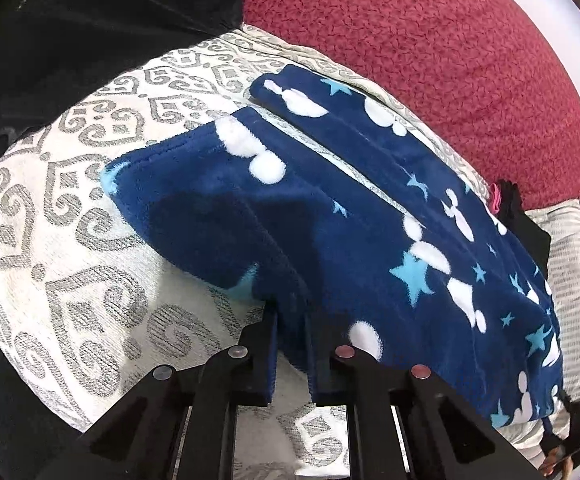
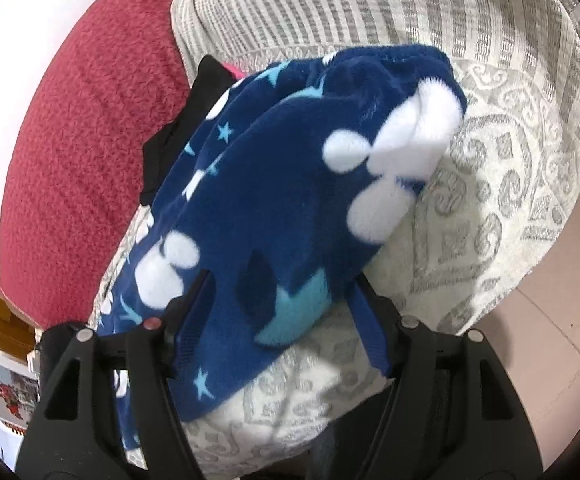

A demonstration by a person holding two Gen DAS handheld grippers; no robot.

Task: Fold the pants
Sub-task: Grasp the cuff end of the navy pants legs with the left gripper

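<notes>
The pants (image 1: 350, 208) are navy fleece with white blobs and light blue stars. They lie on a cream and grey patterned cover (image 1: 70, 200). In the left wrist view both legs stretch away toward the upper left. My left gripper (image 1: 292, 320) is shut on the near edge of the fabric. In the right wrist view the pants (image 2: 274, 200) bunch up high between the fingers. My right gripper (image 2: 282, 292) stands wide, with fleece draped between and over its fingers (image 2: 194, 304); no pinch shows.
A red textured cushion (image 1: 430, 60) lies behind the pants and shows in the right wrist view (image 2: 78, 140). A black garment (image 1: 70, 28) is at the upper left. A black and pink item (image 2: 194, 112) sits under the pants. Tiled floor (image 2: 550, 340) is at the right.
</notes>
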